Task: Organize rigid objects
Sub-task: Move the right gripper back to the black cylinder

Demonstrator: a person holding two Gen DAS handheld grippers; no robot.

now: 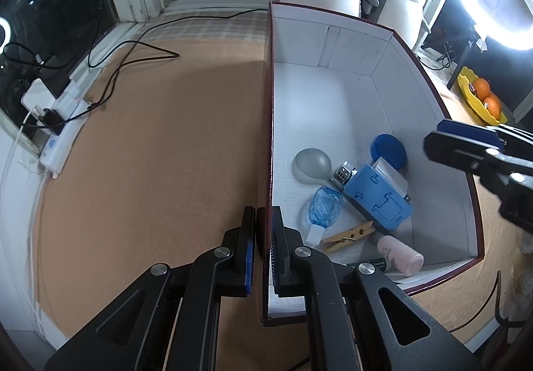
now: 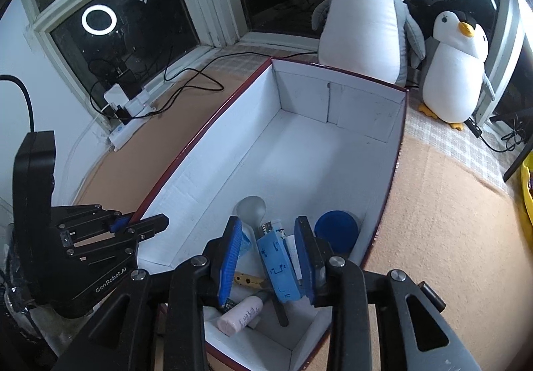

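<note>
The left gripper [image 1: 265,227] is clamped on the box [image 1: 269,104] wall, one pad outside, one inside. The right gripper [image 2: 269,257] hangs over the box's near end, jaws partly apart around the blue case [image 2: 278,266]; its right side lies against the right pad [image 2: 304,257], a gap shows on the left. Around the case lie a bulb [image 1: 311,166], blue lid [image 1: 389,149], clothespin [image 1: 348,234], pink bottle [image 1: 399,254] and clear blue packet [image 1: 324,206]. Two penguins [image 2: 363,14] stand behind the box.
</note>
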